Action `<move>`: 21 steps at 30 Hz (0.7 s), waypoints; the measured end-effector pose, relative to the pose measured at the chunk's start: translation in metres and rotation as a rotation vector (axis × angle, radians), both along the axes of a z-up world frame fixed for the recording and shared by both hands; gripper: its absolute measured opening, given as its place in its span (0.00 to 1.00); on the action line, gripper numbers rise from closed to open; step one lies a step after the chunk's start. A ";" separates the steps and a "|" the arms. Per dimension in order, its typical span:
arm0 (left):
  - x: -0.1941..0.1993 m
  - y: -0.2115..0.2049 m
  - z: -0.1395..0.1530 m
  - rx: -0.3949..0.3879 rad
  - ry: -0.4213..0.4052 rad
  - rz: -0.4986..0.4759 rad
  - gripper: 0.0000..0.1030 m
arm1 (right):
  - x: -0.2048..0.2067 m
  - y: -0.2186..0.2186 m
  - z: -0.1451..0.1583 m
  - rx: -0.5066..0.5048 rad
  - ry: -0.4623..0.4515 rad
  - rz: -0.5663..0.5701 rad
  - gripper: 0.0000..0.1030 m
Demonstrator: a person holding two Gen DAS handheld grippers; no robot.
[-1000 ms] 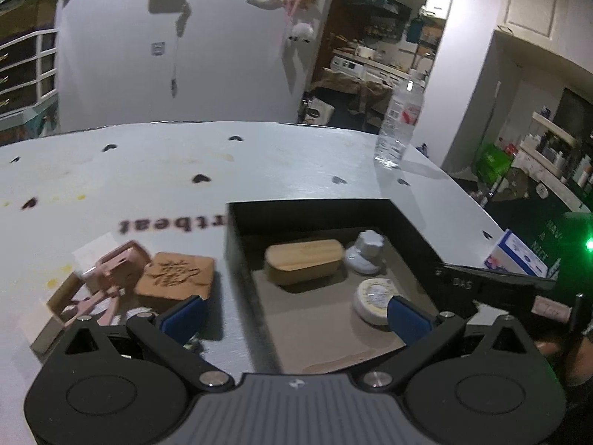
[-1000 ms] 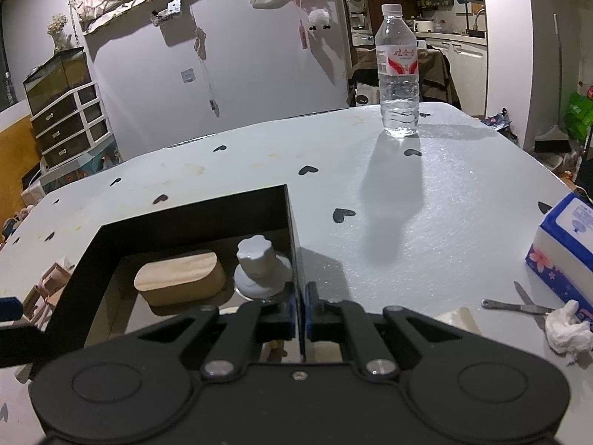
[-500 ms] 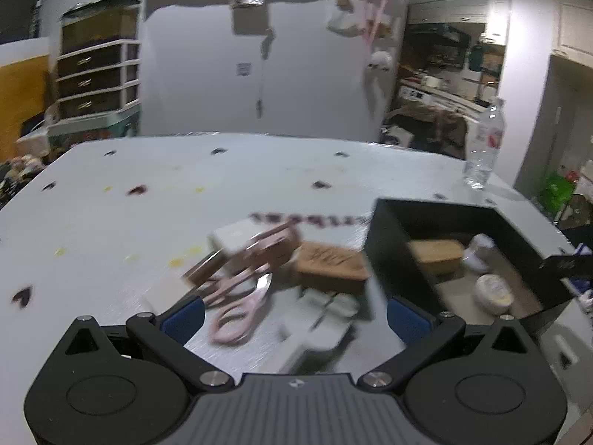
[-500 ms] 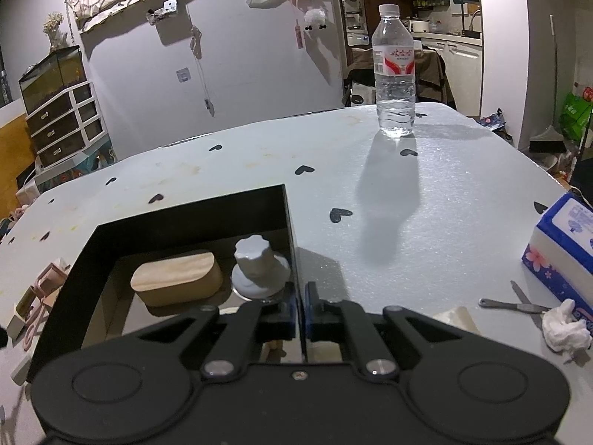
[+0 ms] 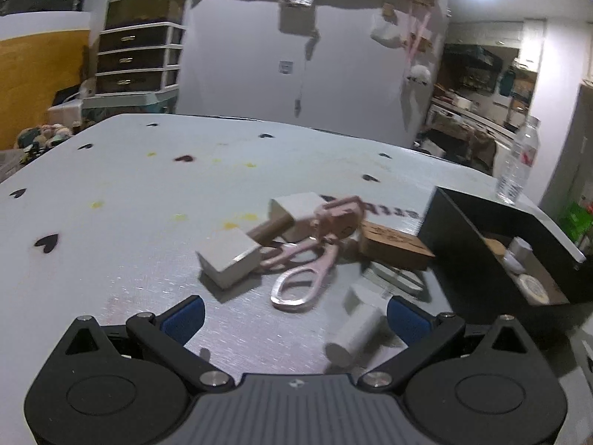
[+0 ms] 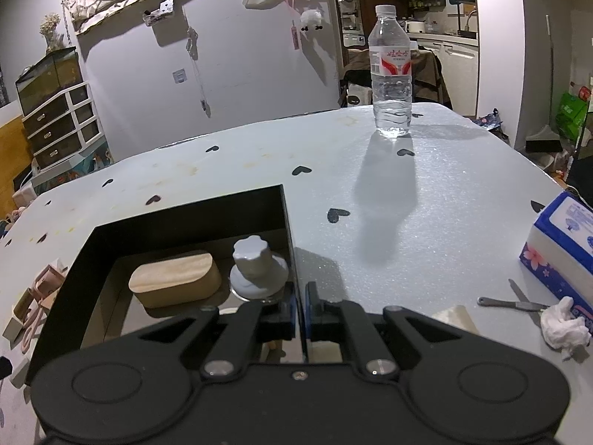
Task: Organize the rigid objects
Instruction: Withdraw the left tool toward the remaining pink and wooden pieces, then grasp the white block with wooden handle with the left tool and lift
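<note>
A pale counter [image 6: 437,200] printed with small black hearts fills a dim, cluttered home, with a plastic drawer tower [image 5: 137,59] against the far wall and a kitchen beyond. We see a water bottle [image 6: 392,74] standing well ahead of the right tool [image 6: 300,306], and a tissue pack [image 6: 559,241] with a crumpled tissue [image 6: 563,324] and a small metal implement [image 6: 513,302] off to its right.

The right tool has its fingers pressed together on the right-hand wall of the black box [image 6: 185,218], which runs up between the pads. We judge this grip is there to keep the light box from sliding while things are dropped in. Inside, just ahead and left of that tool, lie a wooden oval case [image 6: 174,280] and a white knobbed piece [image 6: 257,270]; the left view also shows a round tin [image 5: 533,287] in the box.

The left tool [image 5: 294,313] hangs with its blue pads [image 5: 184,313] wide apart and nothing between them, pointing down at the unsorted heap. Straight ahead of it lie pink scissors [image 5: 304,278], a white block [image 5: 228,256], a second white block [image 5: 291,205] joined to a brown cylinder [image 5: 268,230], a pink tape dispenser-like piece [image 5: 339,217] and an engraved wooden block [image 5: 394,246]. A white cylinder [image 5: 357,328] lies closest, beside the right pad, and it seems the likeliest next pick. The box sits to the right of this tool, a short carry away.
</note>
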State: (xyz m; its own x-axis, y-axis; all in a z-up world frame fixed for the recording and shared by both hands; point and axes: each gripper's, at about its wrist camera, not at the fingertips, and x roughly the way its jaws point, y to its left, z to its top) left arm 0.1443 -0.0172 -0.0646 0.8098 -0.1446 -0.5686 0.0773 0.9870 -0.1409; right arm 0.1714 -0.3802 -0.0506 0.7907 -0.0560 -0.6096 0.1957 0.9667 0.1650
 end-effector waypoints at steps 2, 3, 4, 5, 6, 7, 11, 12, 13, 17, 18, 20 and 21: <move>0.006 0.004 -0.001 -0.001 -0.006 0.038 0.99 | 0.000 0.000 0.000 0.000 0.000 -0.003 0.05; 0.009 0.007 -0.002 -0.009 -0.007 0.060 0.98 | 0.000 0.000 0.000 0.001 -0.001 -0.004 0.05; 0.012 0.010 -0.002 -0.021 -0.008 0.084 0.96 | 0.000 0.000 0.000 0.002 -0.001 -0.005 0.05; 0.016 0.013 -0.002 -0.037 -0.004 0.110 0.93 | 0.000 0.000 0.000 0.002 -0.001 -0.006 0.05; 0.020 0.016 -0.002 -0.056 -0.001 0.138 0.92 | 0.000 0.001 0.000 0.000 0.000 -0.006 0.05; 0.024 0.020 -0.002 -0.079 0.003 0.172 0.89 | 0.001 0.001 0.000 -0.002 0.001 -0.006 0.05; 0.038 0.029 -0.003 -0.151 0.024 0.247 0.77 | 0.000 0.001 0.000 0.000 0.001 -0.006 0.05; 0.041 0.029 -0.003 -0.152 0.027 0.255 0.76 | 0.000 0.001 0.000 0.000 0.001 -0.006 0.05; 0.044 0.028 -0.003 -0.148 0.029 0.261 0.74 | 0.000 0.001 0.000 0.001 0.000 -0.006 0.05; 0.053 0.024 -0.005 -0.120 0.032 0.275 0.66 | 0.002 0.001 -0.001 0.002 0.004 -0.006 0.05; 0.054 0.022 -0.006 -0.110 0.031 0.278 0.65 | 0.002 0.001 -0.002 0.002 0.005 -0.006 0.05; 0.055 0.023 -0.006 -0.092 0.031 0.284 0.56 | 0.003 0.000 -0.002 0.004 0.006 -0.005 0.05; 0.055 0.023 -0.006 -0.084 0.031 0.286 0.53 | 0.003 0.000 -0.003 0.005 0.007 -0.005 0.05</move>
State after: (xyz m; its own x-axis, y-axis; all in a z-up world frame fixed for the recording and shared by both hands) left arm 0.1990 0.0056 -0.0708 0.8066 0.0391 -0.5898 -0.2077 0.9530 -0.2208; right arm 0.1742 -0.3804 -0.0535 0.7860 -0.0565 -0.6156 0.2016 0.9648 0.1688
